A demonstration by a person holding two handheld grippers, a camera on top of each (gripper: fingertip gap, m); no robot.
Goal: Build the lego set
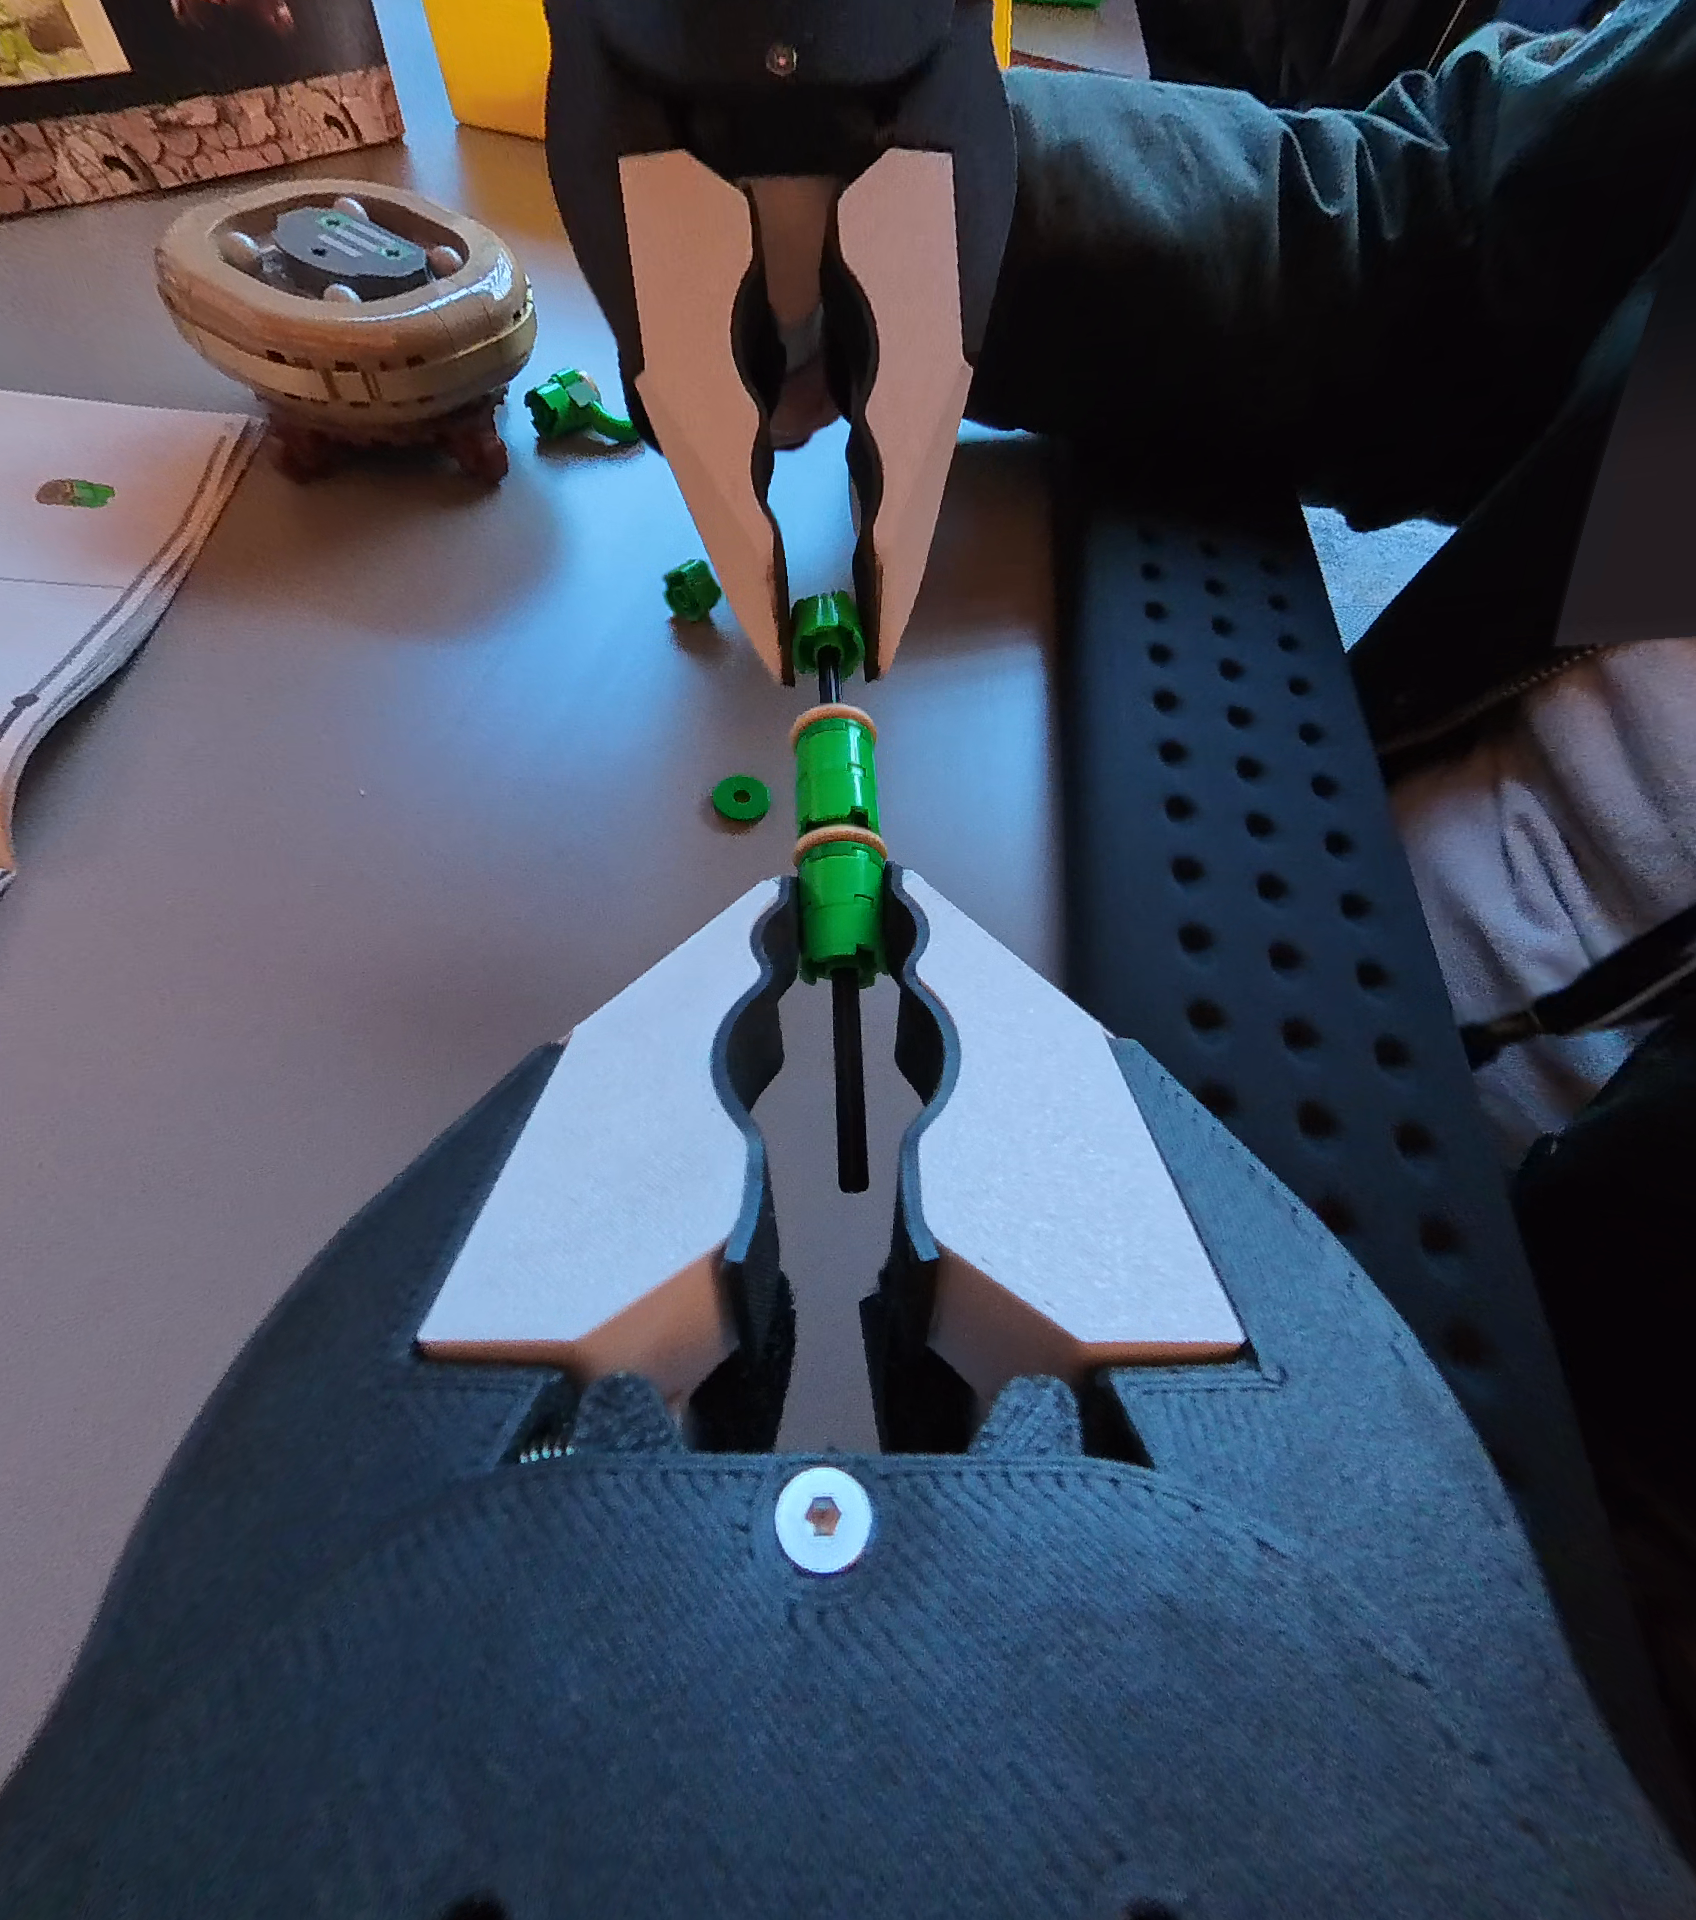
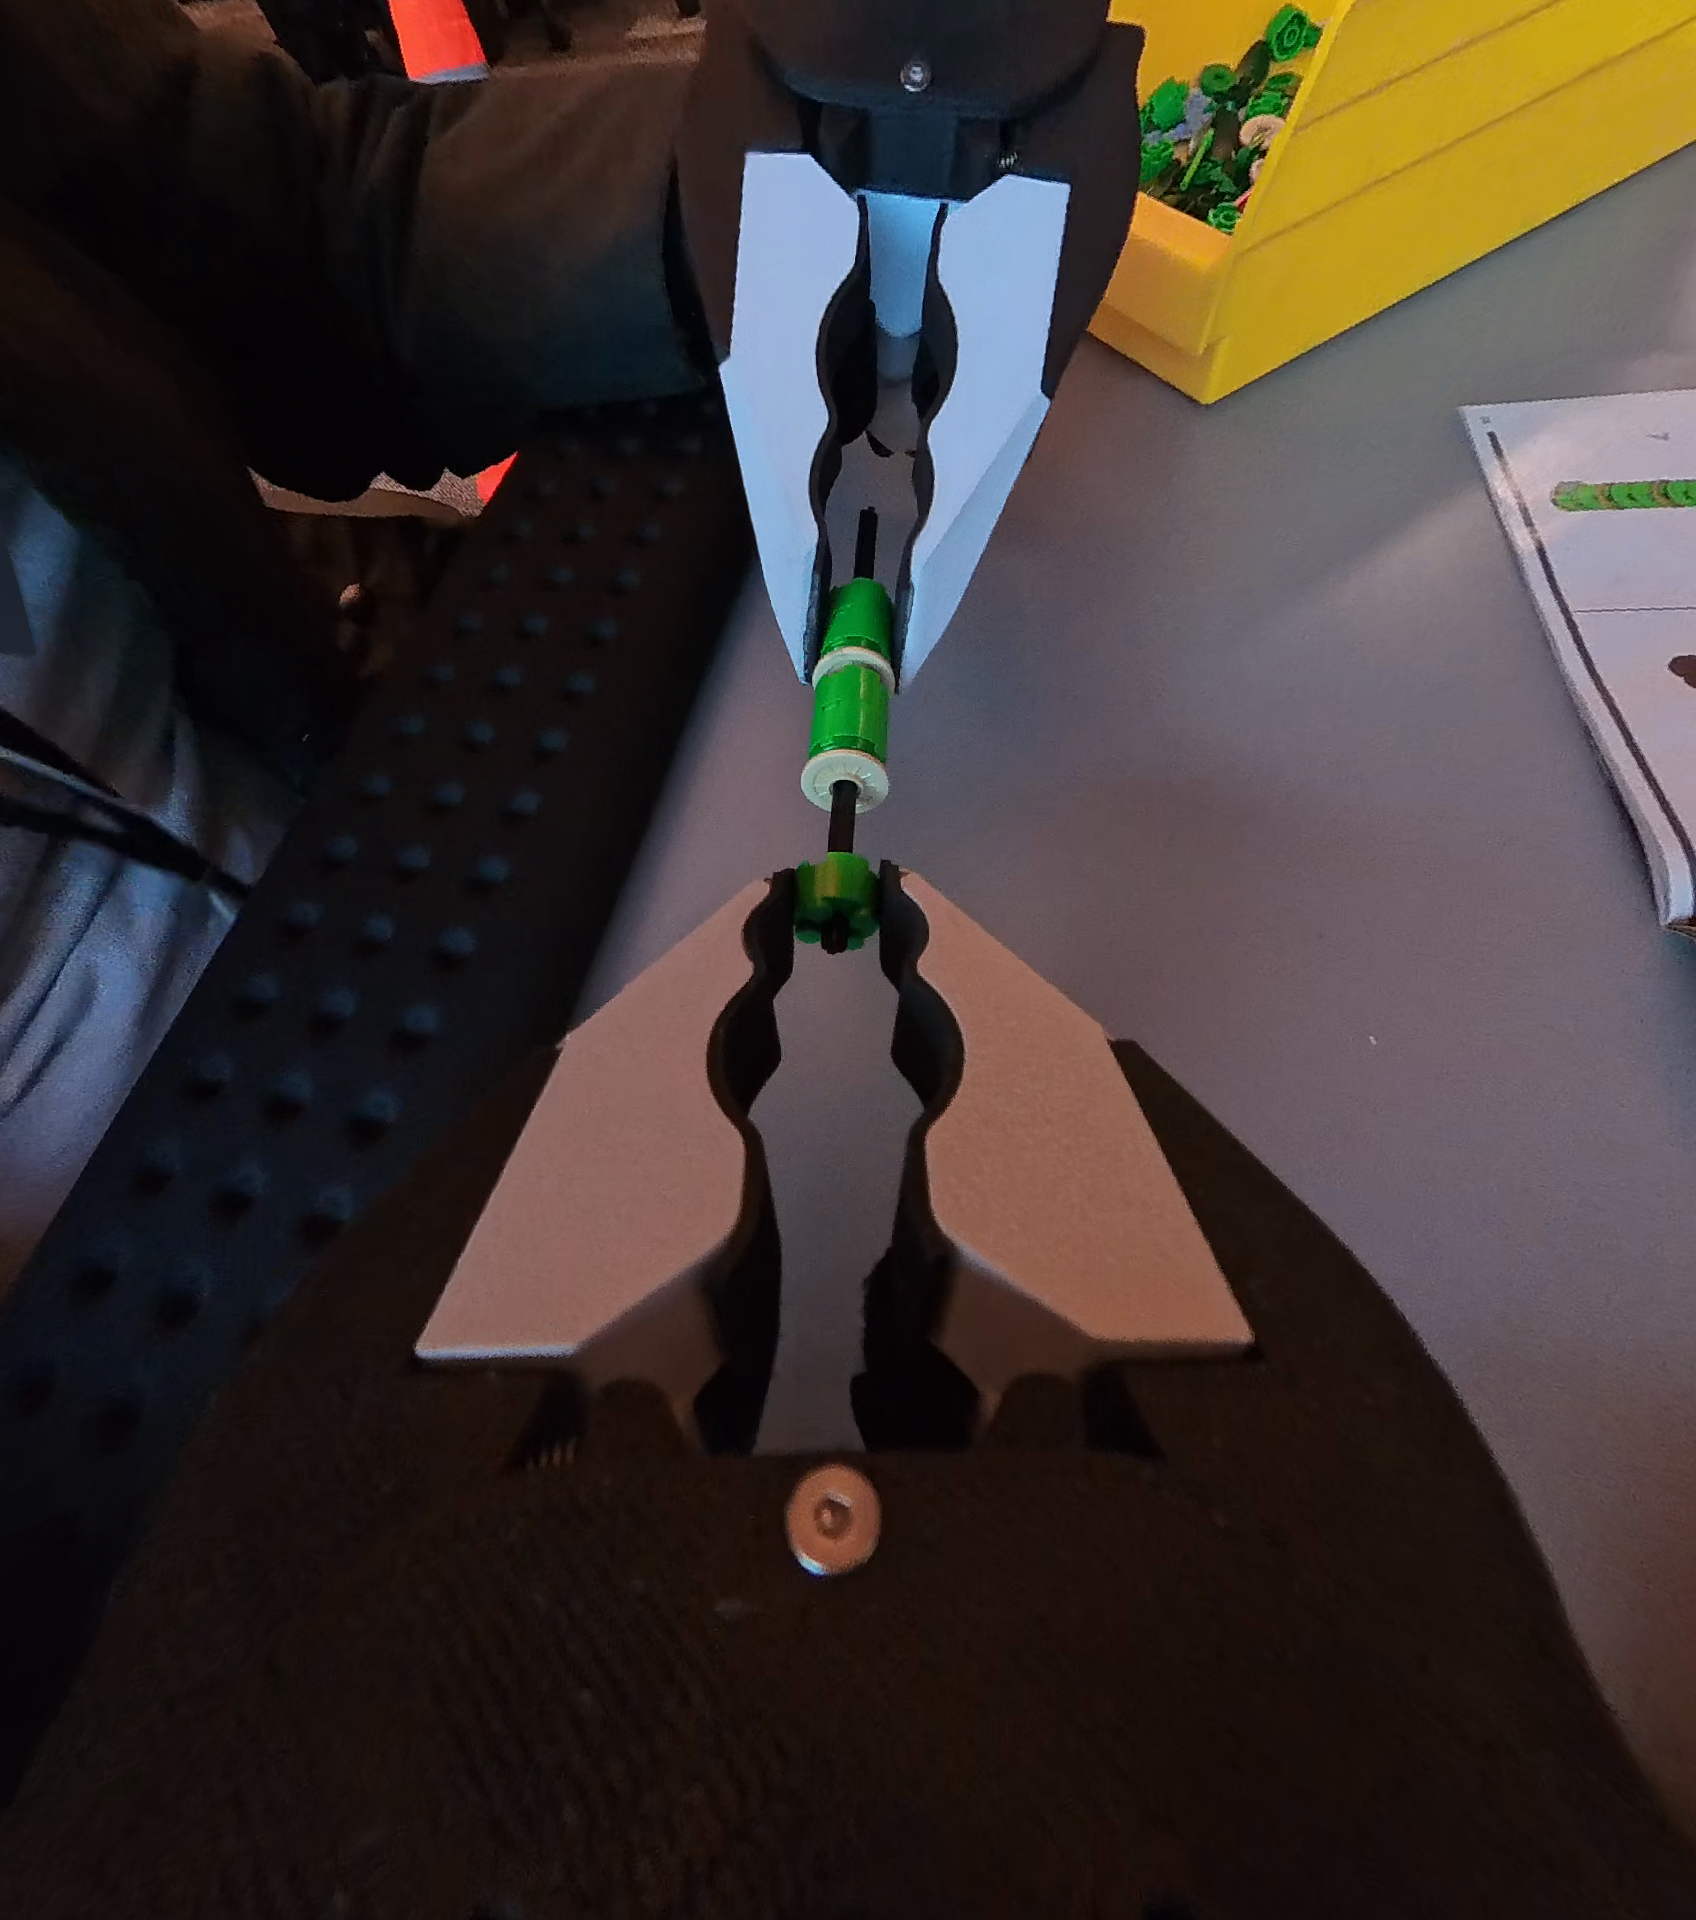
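Evidently the left gripper point(image 1: 836, 914), at centre frame, pinches the green round-brick stack on a thin black plastic axle point(image 1: 831, 831) to steady it above the brown bench point(image 1: 408, 1039). Opposite, the right gripper point(image 2: 831, 902) has its fingers clamped on a small green round brick point(image 2: 831, 900) at the axle's far end, probably to slide it along.

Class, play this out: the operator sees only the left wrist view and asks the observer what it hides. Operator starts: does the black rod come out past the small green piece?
Observer: Yes, the black rod pokes slightly through the small green piece in the right gripper.
Operator: What is in the yellow box?
Observer: The yellow box holds loose green parts.
Operator: Anything on the booklet?
Observer: The open booklet pictures a long green chain.
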